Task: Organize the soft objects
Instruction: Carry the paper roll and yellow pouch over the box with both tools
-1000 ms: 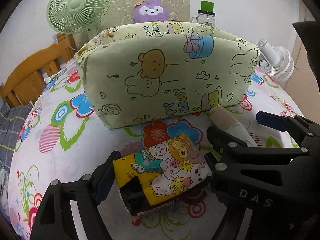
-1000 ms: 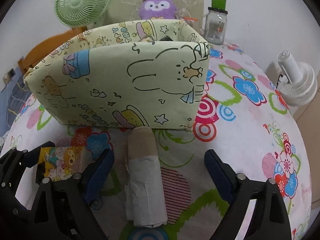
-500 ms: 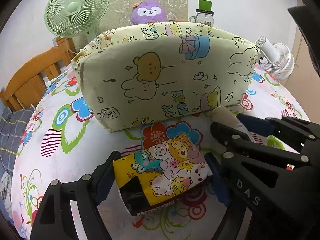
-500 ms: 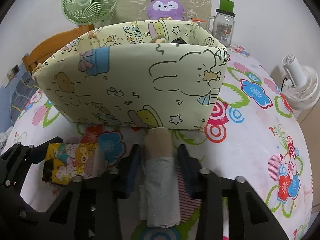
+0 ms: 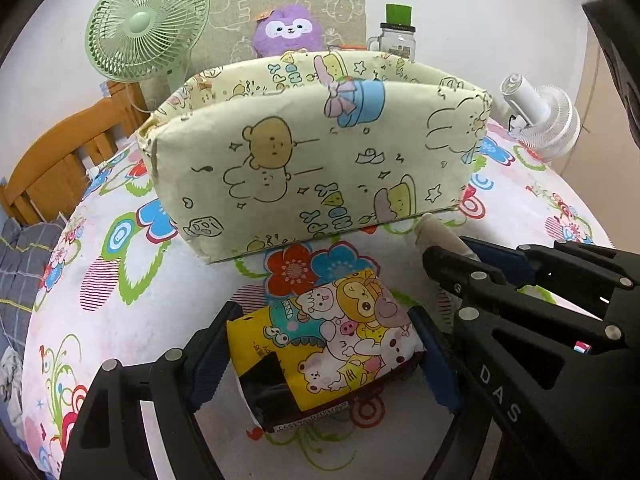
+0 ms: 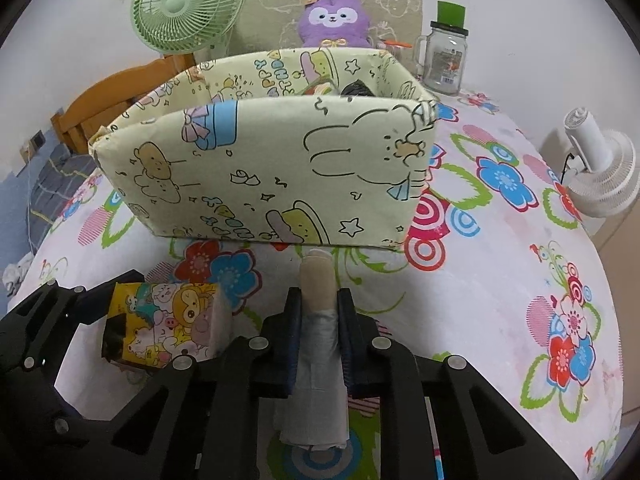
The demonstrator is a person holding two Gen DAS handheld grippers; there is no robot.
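Observation:
A pale green fabric box (image 5: 316, 152) with cartoon prints stands on the flowered table; it also shows in the right wrist view (image 6: 272, 168). My left gripper (image 5: 324, 344) is shut on a yellow cartoon tissue pack (image 5: 332, 340), which rests on the table and also shows in the right wrist view (image 6: 164, 324). My right gripper (image 6: 319, 316) is shut on a rolled grey and beige cloth (image 6: 318, 344) lying in front of the box; the roll's tip shows in the left wrist view (image 5: 438, 234).
A green fan (image 5: 146, 26), purple plush (image 5: 288, 30) and glass jar (image 5: 394, 38) stand behind the box. A white fan (image 6: 600, 168) is at the right edge. A wooden chair (image 5: 52, 160) stands at the left. Some items lie inside the box (image 6: 352, 88).
My right gripper has closed from wide open onto the rolled cloth. Both grippers have drawn back a little from the box. The left gripper keeps its hold on the tissue pack.

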